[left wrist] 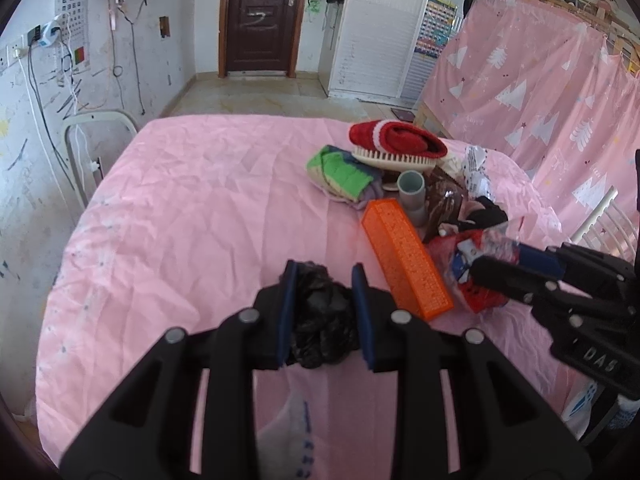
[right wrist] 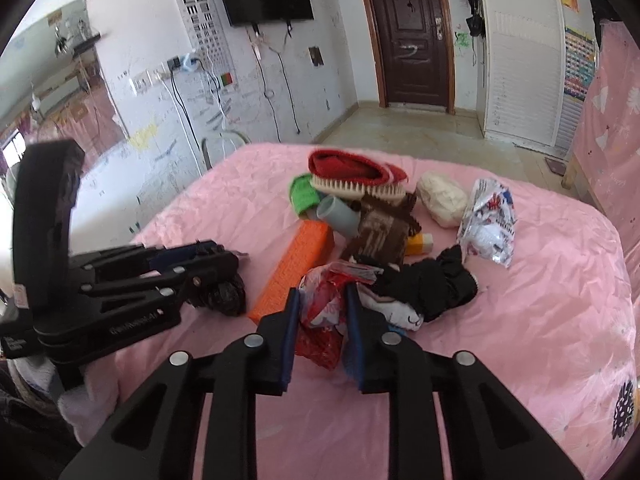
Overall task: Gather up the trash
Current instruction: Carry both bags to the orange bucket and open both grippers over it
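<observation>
- Pink sheet (left wrist: 180,208) covers the table.
- Left gripper (left wrist: 324,300) — clamped on black bag (left wrist: 320,316), lower centre of its frame.
- Right gripper (right wrist: 322,308) — clamped on red wrapper (right wrist: 324,304), beside orange box (right wrist: 296,268), centre frame.

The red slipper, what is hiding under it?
The red slipper lies on top of the pile, over a green cloth and a grey pipe. Whatever else lies beneath it is covered.

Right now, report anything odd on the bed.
A mixed heap sits on the pink bedspread: a red slipper tipped sole-outward, a grey pipe fitting lying askew, and crumpled wrappers among clothing.
</observation>
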